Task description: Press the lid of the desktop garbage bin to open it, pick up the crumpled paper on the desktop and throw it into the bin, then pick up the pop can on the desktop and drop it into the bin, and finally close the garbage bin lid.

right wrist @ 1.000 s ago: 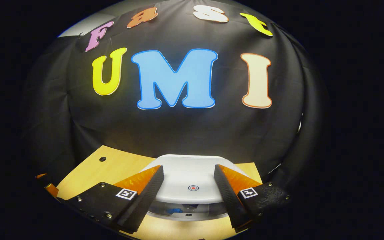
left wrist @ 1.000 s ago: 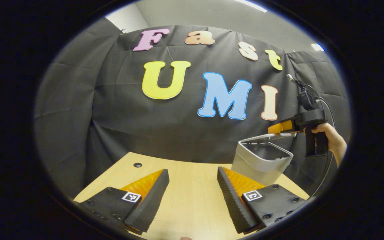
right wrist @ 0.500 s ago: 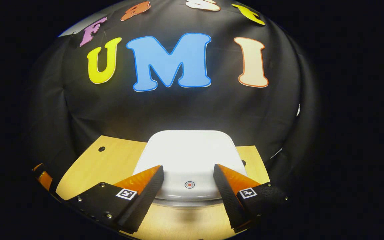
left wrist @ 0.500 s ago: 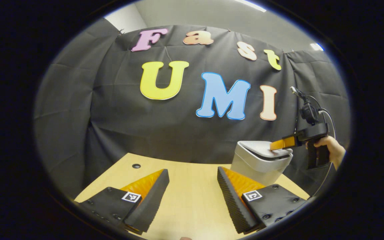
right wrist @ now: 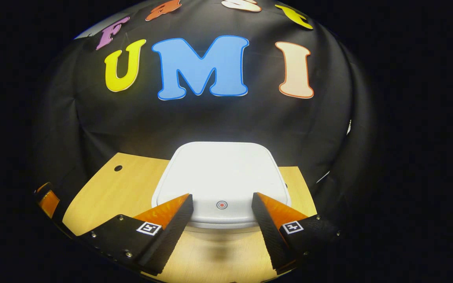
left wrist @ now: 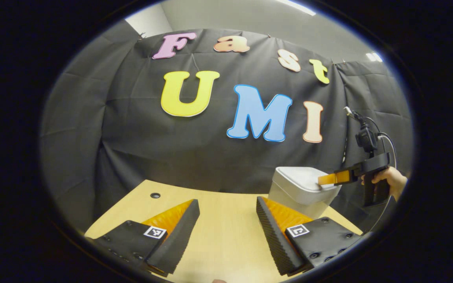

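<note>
Here, in the left gripper view, your left gripper [left wrist: 226, 224] hangs low over the bare wooden bench [left wrist: 226, 243] with its two fingers spread wide apart and nothing between them. The garbage bin [left wrist: 303, 192] stands ahead and to the right of that gripper, near the bench's far right corner, just past the tip of the right-hand finger and apart from it. Its white lid [left wrist: 303, 179] lies flat and closed on the grey body. Your right gripper [left wrist: 325, 180] shows farther off in this view, reaching in from the right with a hand [left wrist: 387, 181] on its grip, and its finger ends sit at the lid's near right edge; you cannot tell from here whether they touch it. In the right gripper view, your right gripper [right wrist: 221, 212] is also parted wide, with the closed lid [right wrist: 220, 177] directly ahead between and beyond the two fingers. The small round red mark [right wrist: 221, 204] near the lid's front edge sits midway between the fingertips, which overlap the lid's front corners. The bench [right wrist: 104, 196] spreads to the left of the bin.
</note>
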`<state>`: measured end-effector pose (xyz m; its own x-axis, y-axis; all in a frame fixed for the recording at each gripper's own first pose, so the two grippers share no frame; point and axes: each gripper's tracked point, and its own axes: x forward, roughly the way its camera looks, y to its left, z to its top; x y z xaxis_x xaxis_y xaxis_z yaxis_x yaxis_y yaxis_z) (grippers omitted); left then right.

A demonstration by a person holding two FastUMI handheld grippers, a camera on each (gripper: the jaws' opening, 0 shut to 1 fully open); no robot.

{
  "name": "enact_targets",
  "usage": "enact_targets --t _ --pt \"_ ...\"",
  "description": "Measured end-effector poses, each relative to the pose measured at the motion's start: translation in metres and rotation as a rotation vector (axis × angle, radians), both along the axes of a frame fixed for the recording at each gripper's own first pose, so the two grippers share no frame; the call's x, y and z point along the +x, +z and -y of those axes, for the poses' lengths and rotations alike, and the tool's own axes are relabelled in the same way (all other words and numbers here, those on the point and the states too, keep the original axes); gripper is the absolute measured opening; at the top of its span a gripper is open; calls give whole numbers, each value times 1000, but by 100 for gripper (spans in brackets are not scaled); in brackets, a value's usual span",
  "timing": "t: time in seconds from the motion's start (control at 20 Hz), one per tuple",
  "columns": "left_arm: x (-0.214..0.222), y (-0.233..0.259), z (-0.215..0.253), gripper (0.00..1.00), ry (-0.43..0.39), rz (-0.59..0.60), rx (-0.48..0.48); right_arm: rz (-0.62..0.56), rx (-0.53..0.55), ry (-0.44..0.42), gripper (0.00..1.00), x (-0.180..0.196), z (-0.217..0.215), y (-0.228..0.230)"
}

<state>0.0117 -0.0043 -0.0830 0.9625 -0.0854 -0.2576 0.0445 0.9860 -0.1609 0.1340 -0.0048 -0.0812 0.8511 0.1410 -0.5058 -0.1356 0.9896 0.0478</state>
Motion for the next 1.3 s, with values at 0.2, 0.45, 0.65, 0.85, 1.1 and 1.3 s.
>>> enact_targets --t 0.2,0.45,0.65,0.85,1.1,1.3 --pt "1 -3 2 95 -12 -1 -17 13 -3 -11 97 -1 -2 -4" --pt "1 -1 8 95 -35 7 -21 -27 2 6 99 0 -3 -5" --pt "-3 -4 4 95 -29 8 -23 9 3 -13 99 1 -4 -4" --pt "-7 1 -3 95 -15 19 -17 29 5 -35 100 1 -5 -5" --pt "-18 8 -9 95 -3 34 5 3 16 -66 99 4 -4 -1" --pt "-25 16 -20 95 18 41 32 26 47 -123 98 1 -4 3"
